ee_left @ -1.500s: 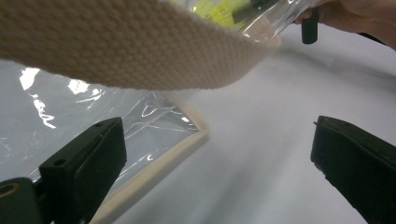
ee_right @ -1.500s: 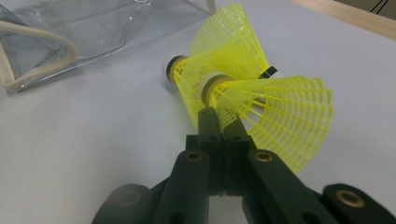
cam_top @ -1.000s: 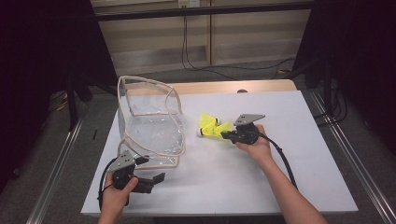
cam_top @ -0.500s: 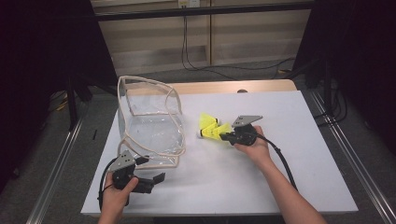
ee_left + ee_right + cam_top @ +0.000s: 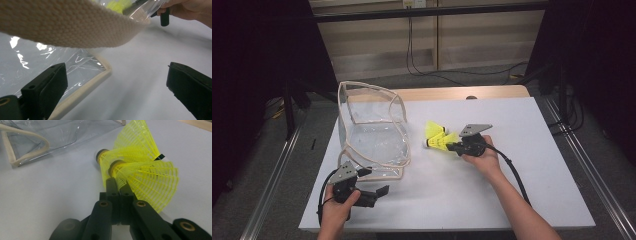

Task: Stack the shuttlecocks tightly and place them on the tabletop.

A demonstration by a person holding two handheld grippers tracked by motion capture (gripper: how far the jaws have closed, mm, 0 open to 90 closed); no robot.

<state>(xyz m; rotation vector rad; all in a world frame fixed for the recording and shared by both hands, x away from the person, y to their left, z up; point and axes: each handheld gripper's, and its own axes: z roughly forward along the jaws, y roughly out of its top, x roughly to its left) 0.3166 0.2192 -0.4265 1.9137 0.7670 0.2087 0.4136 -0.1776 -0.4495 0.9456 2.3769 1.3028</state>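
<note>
Two yellow shuttlecocks lie on the white table (image 5: pixel 522 150). My right gripper (image 5: pixel 453 146) (image 5: pixel 117 185) is shut low on the table. It pinches the mesh skirt of the nearer shuttlecock (image 5: pixel 439 143) (image 5: pixel 150 185) close to its cork. The other shuttlecock (image 5: pixel 434 130) (image 5: pixel 135 142) lies against it on the far side. A clear plastic bag (image 5: pixel 372 140) (image 5: pixel 50 132) with beige webbing trim (image 5: pixel 70 27) stands open at the table's left. My left gripper (image 5: pixel 374 182) (image 5: pixel 117 85) rests open at the bag's near corner, nothing between its jaws.
The table's front edge runs just below the left hand. A black cable (image 5: pixel 512 175) trails from the right gripper along the forearm. Bare white tabletop stretches to the right and in front of the bag. Dark stands and cables surround the table.
</note>
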